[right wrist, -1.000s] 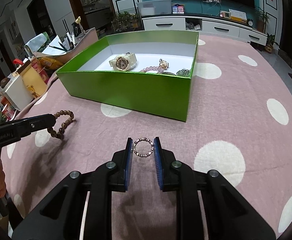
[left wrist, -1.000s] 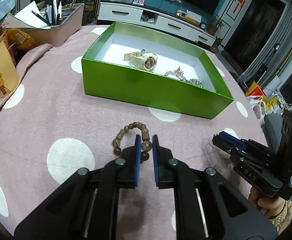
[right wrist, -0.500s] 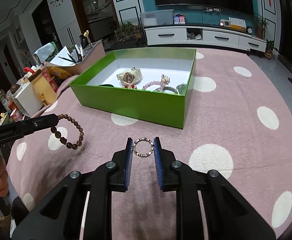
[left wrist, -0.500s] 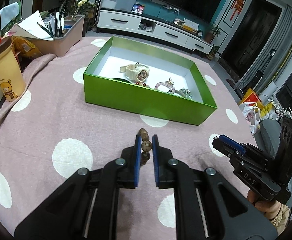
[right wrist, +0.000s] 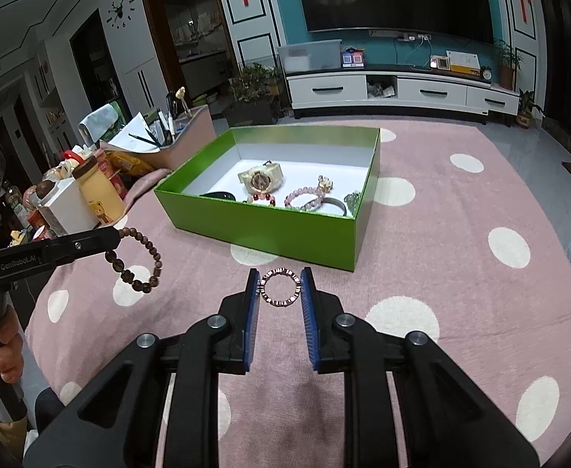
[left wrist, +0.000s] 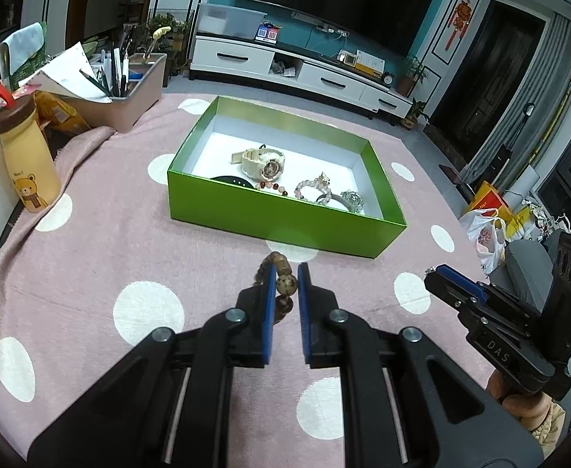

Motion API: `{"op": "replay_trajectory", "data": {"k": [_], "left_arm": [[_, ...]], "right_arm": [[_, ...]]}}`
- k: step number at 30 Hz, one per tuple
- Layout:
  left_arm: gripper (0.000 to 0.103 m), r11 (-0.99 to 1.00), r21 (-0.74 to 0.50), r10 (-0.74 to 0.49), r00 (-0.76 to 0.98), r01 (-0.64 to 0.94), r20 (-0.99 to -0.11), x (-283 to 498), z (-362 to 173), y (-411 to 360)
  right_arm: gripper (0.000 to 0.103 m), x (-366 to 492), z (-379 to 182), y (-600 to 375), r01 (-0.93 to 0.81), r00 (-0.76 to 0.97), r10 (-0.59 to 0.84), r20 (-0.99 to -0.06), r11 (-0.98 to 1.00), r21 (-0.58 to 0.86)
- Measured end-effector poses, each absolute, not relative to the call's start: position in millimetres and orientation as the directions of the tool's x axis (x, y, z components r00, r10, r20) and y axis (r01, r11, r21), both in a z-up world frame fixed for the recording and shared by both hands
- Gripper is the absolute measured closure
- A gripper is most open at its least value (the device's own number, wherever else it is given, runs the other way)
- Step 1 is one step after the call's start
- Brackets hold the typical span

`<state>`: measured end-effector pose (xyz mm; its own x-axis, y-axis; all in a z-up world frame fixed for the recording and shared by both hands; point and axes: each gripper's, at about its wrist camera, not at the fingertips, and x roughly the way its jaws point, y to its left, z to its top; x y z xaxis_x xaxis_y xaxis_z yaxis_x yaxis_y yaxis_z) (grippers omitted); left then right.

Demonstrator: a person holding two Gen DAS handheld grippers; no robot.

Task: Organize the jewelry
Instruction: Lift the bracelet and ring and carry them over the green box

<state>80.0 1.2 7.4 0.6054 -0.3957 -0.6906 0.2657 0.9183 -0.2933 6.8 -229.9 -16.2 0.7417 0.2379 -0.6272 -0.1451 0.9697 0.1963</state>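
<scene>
My left gripper (left wrist: 286,285) is shut on a brown wooden bead bracelet (left wrist: 281,281), which hangs in the air above the pink dotted tablecloth (left wrist: 90,273); in the right wrist view that bracelet (right wrist: 137,259) dangles from the left gripper (right wrist: 118,236). A small ring-shaped bracelet of dark and silver links (right wrist: 279,287) is pinched between the pads of my right gripper (right wrist: 279,288), also clear of the cloth. Ahead stands the open green box (left wrist: 269,216) (right wrist: 265,230) holding a cream watch (left wrist: 262,162), bead bracelets (right wrist: 305,198) and other pieces. In the left wrist view the right gripper (left wrist: 439,279) is at the right.
At the table's left edge stand a yellow bear bottle (left wrist: 25,160), a white box (right wrist: 64,210) and a pink organiser with pens and papers (left wrist: 121,85). Plastic bags (left wrist: 488,234) lie on the floor to the right. A TV cabinet (right wrist: 402,91) is behind the table.
Both grippers have risen with their pieces. The wooden bracelet has come off the cloth and now hangs free; the box looks farther and lower in both views.
</scene>
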Motion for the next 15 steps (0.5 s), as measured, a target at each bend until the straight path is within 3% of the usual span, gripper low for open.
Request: {"op": "replay_trajectory", "data": {"k": [15], "left_arm": [[0.092,0.924,-0.272,-0.382,0.642,0.268,-0.664,84,30,0]], "right_arm": [[0.082,5,10,-233,-0.162,0.783,0.236,-0.576,0.971,0.178]]}}
